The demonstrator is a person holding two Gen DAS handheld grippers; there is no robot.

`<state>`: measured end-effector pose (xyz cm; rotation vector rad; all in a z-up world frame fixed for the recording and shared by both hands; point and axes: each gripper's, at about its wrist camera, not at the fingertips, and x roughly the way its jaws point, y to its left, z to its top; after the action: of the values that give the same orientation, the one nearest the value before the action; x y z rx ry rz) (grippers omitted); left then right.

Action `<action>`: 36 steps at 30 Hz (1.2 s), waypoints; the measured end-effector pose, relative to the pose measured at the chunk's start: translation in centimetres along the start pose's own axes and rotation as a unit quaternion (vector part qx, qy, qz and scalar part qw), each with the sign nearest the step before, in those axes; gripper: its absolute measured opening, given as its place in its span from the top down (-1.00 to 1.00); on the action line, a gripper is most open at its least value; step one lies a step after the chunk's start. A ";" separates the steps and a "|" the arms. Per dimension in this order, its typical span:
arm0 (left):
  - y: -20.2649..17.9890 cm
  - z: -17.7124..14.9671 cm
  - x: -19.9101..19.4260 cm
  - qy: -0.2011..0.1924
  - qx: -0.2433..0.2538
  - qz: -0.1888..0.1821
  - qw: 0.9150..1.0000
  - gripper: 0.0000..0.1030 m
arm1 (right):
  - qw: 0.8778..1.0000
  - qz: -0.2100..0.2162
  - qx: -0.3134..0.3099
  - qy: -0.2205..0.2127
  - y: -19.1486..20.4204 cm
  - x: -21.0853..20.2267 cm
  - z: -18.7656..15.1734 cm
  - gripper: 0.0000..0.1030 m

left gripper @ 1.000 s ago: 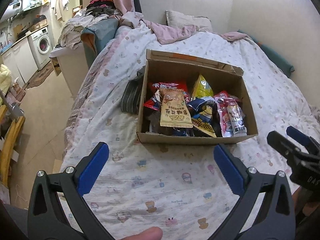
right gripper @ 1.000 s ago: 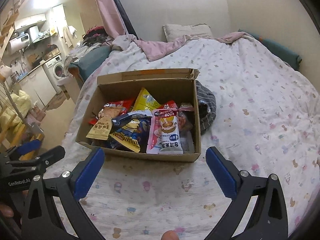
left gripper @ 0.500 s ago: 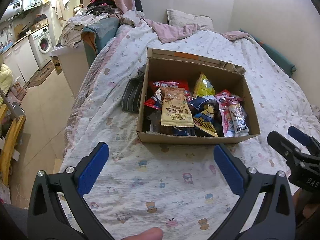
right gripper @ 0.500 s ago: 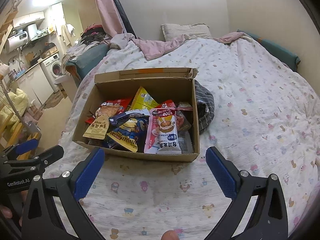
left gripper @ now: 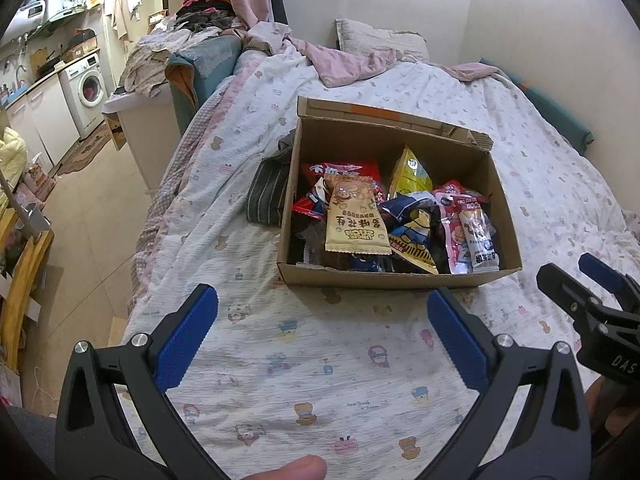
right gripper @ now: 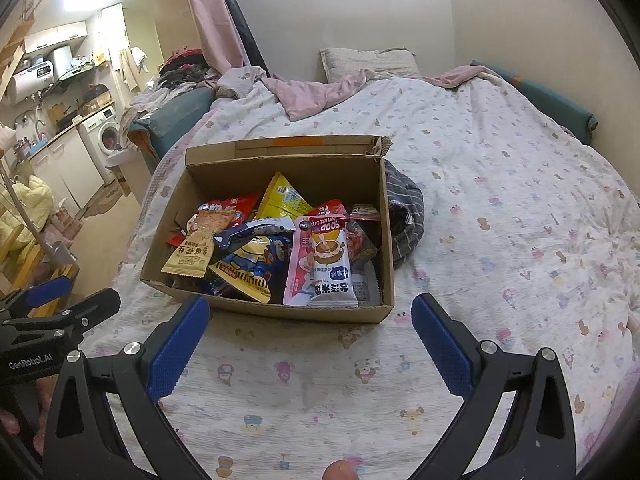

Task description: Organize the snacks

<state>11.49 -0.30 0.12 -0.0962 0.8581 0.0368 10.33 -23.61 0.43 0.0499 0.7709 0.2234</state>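
An open cardboard box (left gripper: pixel 384 280) stands on the bed, also in the right wrist view (right gripper: pixel 280 314). It holds several snack packets: a tan peanut packet (left gripper: pixel 354 220), a dark blue and yellow bag (right gripper: pixel 250 264), a pink and white rice cake packet (right gripper: pixel 330 268), a yellow bag (left gripper: pixel 410 170) and a red bag (left gripper: pixel 340 170). My left gripper (left gripper: pixel 322 308) is open and empty, short of the box's near wall. My right gripper (right gripper: pixel 310 316) is open and empty, at the box's near wall. Each gripper shows in the other's view: the right one (left gripper: pixel 576 280), the left one (right gripper: pixel 68 296).
The bed has a white cartoon-print cover (right gripper: pixel 500 208), a pink blanket (right gripper: pixel 316 94) and a pillow (right gripper: pixel 368 58) at the head. A striped dark cloth (right gripper: pixel 404 216) lies against the box's side. The bed's left edge drops to the floor (left gripper: pixel 88 208); a washing machine (left gripper: pixel 88 84) stands beyond.
Both views have shifted slightly; the box sits a little lower and nearer in each. Both grippers stay open and empty.
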 end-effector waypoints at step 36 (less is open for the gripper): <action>0.1 -0.1 -0.4 -0.005 -0.006 0.006 1.000 -1.00 | 1.000 -0.004 0.002 -0.003 -0.2 -0.4 0.1 -1.00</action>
<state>11.12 -0.22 0.35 -0.1018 0.8490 0.0524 10.15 -23.88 0.79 0.0502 0.7655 0.2134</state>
